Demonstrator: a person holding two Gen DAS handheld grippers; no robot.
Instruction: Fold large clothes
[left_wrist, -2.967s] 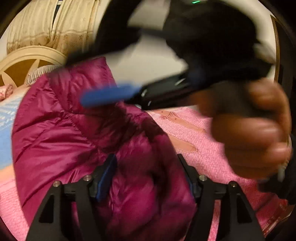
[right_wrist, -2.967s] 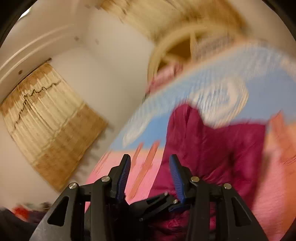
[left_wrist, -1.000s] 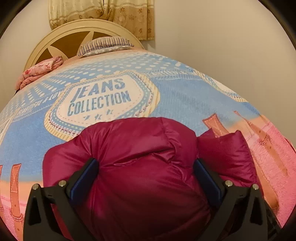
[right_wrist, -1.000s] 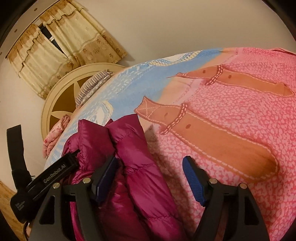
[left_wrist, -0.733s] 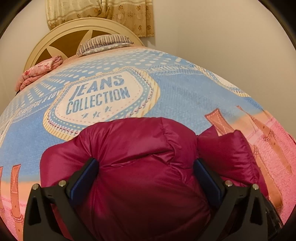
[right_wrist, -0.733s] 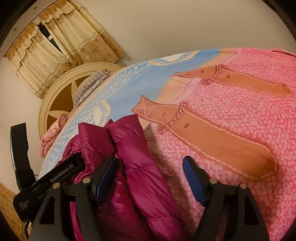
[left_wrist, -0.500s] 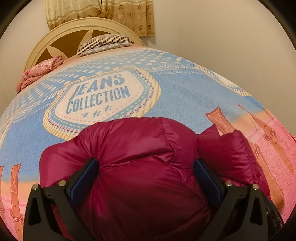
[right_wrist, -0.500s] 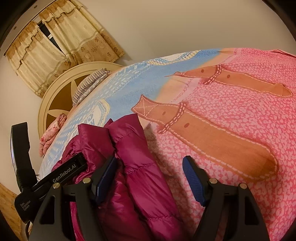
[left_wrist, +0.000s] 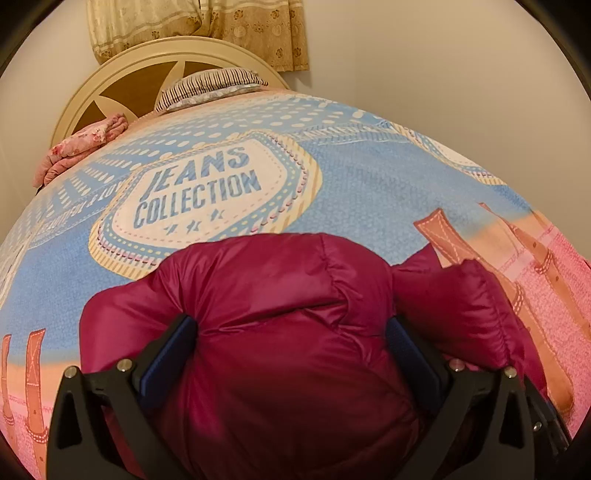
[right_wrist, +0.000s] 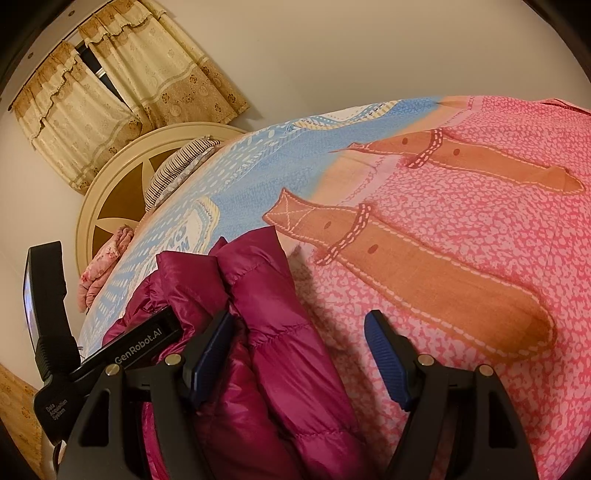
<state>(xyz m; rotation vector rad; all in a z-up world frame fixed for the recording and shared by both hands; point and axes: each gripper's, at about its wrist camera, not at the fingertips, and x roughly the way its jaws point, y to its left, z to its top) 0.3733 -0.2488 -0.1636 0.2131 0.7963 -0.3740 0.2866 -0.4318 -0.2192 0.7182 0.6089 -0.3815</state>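
Note:
A magenta puffer jacket (left_wrist: 280, 295) lies bunched in a folded heap on the bed; it also shows in the right wrist view (right_wrist: 266, 314). My left gripper (left_wrist: 291, 350) is open with its jaws wide, straddling the top of the heap and pressing into it. My right gripper (right_wrist: 299, 354) is open at the heap's right edge, one finger over the jacket, the other over the bedspread. The left gripper's body (right_wrist: 136, 350) shows on the jacket in the right wrist view.
The bedspread (left_wrist: 369, 177) is blue with a "JEANS COLLECTION" print, turning pink with brown belt shapes (right_wrist: 443, 266) to the right. A round cream headboard (left_wrist: 147, 74), a striped pillow (left_wrist: 210, 85) and a pink floral bundle (left_wrist: 81, 147) lie at the bed's head. A wall runs along the right.
Three seconds ago both grippers were swinging over the jacket, the right one partly closed. In the last second both rest open on the heap, almost still.

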